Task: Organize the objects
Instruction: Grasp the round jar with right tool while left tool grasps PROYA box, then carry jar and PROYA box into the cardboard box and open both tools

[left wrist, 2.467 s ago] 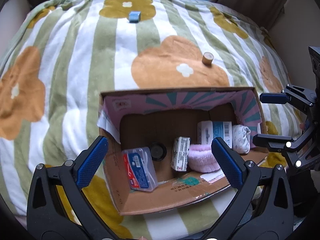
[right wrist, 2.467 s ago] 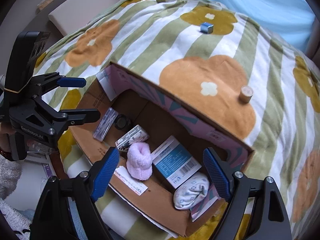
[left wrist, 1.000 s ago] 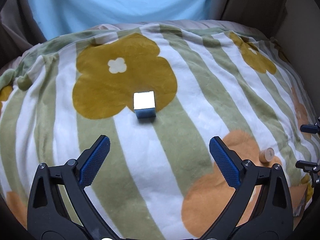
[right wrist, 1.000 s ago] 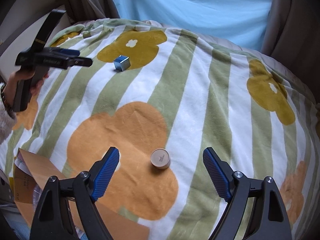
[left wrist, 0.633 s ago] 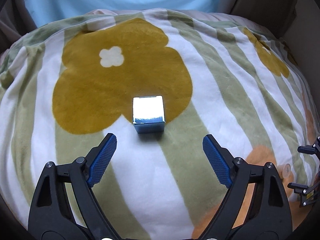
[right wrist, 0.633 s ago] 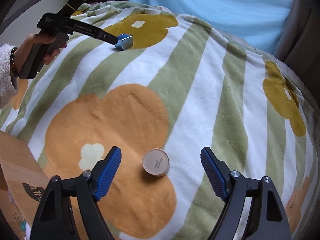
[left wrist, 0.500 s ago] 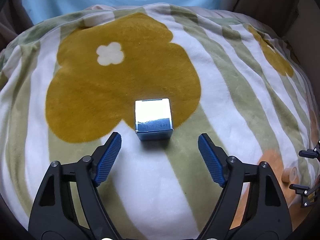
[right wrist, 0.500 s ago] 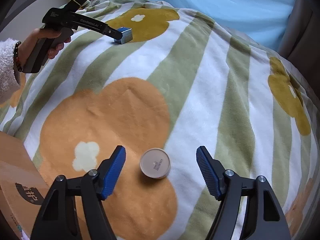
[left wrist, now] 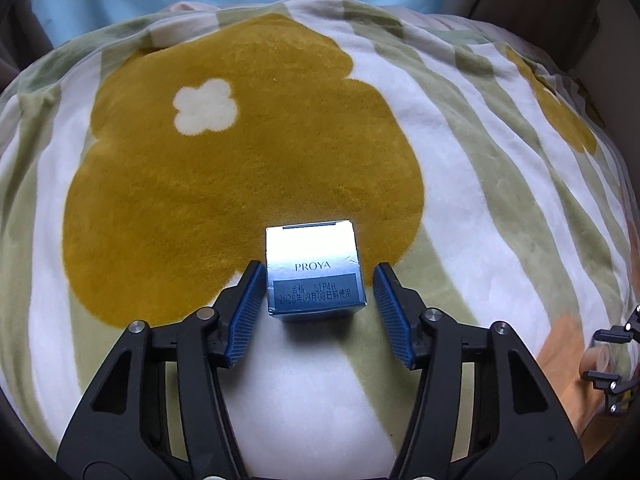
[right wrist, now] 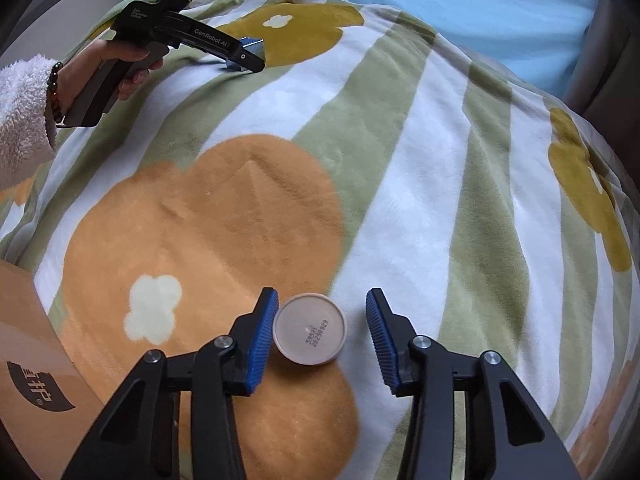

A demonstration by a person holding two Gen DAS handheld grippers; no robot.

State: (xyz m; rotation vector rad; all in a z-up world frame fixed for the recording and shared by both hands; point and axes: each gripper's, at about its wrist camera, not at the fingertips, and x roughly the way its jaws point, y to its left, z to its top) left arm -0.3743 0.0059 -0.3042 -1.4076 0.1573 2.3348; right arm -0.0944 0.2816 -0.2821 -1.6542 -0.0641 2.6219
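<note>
A small silver-blue carton (left wrist: 312, 252) printed PROYA lies on the flowered blanket (left wrist: 200, 200). My left gripper (left wrist: 318, 272) straddles it and its jaws are closing; the left pad sits at the carton's side, while a narrow gap shows at the right pad. A round beige cap (right wrist: 309, 330) with a printed code lies on an orange flower. My right gripper (right wrist: 322, 300) is around it with its jaws closing; the left pad is against it, the right pad apart. The right wrist view also shows the left gripper (right wrist: 244, 56) at the carton (right wrist: 254, 45).
A brown cardboard box (right wrist: 28, 340) stands at the lower left of the right wrist view. A hand (right wrist: 128, 60) in a white fluffy sleeve holds the left gripper. A light blue cloth (right wrist: 440, 8) hangs behind the rounded blanket. The right gripper (left wrist: 612, 356) shows at the left view's right edge.
Both grippers have come down onto the blanket, the left around the carton, the right around the cap. Both pairs of jaws have narrowed from wide open to close about their objects.
</note>
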